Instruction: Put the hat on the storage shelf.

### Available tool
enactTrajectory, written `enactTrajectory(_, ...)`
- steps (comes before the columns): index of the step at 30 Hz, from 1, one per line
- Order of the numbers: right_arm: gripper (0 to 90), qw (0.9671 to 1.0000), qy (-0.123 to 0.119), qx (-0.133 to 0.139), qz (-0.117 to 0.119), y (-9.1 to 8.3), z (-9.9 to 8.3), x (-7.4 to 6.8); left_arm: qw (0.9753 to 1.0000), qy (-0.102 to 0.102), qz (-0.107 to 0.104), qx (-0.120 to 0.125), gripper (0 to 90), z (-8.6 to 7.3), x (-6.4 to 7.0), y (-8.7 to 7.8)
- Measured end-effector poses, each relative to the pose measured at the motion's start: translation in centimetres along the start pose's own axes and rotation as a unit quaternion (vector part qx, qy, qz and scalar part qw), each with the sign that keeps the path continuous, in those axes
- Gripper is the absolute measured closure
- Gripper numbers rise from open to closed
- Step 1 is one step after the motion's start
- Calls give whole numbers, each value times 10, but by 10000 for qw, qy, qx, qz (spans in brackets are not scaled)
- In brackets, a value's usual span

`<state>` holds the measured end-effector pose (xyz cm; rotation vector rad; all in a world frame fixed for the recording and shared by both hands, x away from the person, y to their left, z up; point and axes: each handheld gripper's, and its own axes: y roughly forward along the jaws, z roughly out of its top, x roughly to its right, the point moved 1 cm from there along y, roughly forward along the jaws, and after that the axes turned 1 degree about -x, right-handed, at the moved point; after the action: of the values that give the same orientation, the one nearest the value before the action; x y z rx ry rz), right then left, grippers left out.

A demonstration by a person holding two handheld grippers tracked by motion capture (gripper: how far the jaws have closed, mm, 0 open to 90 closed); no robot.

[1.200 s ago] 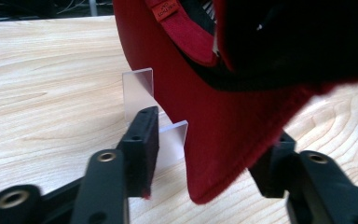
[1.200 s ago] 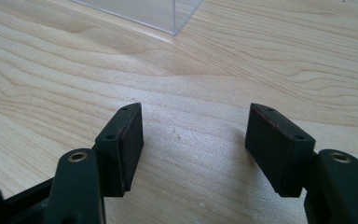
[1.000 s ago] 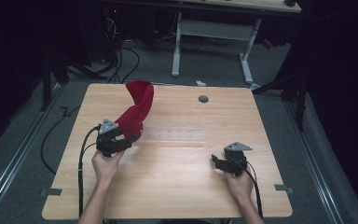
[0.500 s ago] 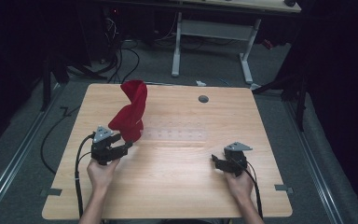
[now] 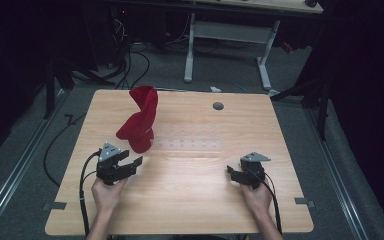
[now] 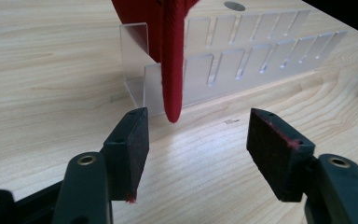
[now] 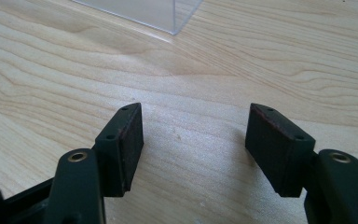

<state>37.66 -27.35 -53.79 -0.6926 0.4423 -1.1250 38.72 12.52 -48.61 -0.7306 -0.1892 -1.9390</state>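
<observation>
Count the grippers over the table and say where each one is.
2. The left gripper is at the table's near left, just before the red cloth in the clear rack; the right gripper is at the near right.

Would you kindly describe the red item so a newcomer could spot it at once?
Start at the light wooden table and find the clear plastic slotted rack across its middle. At the rack's left end stands a twisted red cloth, just beyond the open left gripper. It is the table's one red, upright thing.
</observation>
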Motion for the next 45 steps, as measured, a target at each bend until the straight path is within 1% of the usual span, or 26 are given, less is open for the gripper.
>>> enactTrajectory(6, 371, 10000, 0, 1, -1, 0, 0, 0, 10000, 12, -75, -65, 384, -5, 3, -3)
enactTrajectory(8, 370, 10000, 0, 0, -2, 0, 0, 0, 9999, -12, -104, -80, 384, -6, 4, -4)
enactTrajectory(12, 370, 10000, 2, 0, -3, 0, 0, 0, 9998, -1, -106, -150, 383, -10, 5, -3)
enactTrajectory(14, 370, 10000, 3, 0, -3, 0, 0, 0, 9998, 38, -105, -186, 383, -12, 6, -3)
enactTrajectory(18, 370, 10000, -1, 2, -3, 0, 0, 0, 9997, 57, -127, -217, 382, -14, 8, -4)
enactTrajectory(22, 369, 10000, -2, 2, -4, 0, 0, 0, 9997, 56, -99, -232, 381, -19, 11, -4)
enactTrajectory(24, 368, 10000, -1, 2, -5, 0, 0, 0, 9995, 76, -118, -266, 379, -21, 12, -4)
enactTrajectory(26, 369, 10000, 2, 3, -5, 0, 0, 0, 9995, 45, -138, -273, 379, -23, 13, -4)
enactTrajectory(32, 368, 10000, 1, 0, -6, 0, 0, 0, 9992, 89, -177, -342, 379, -29, 16, -4)
enactTrajectory(45, 368, 10000, 13, 0, -5, 0, 0, -1, 9988, 10, -193, -454, 382, -41, 18, 0)
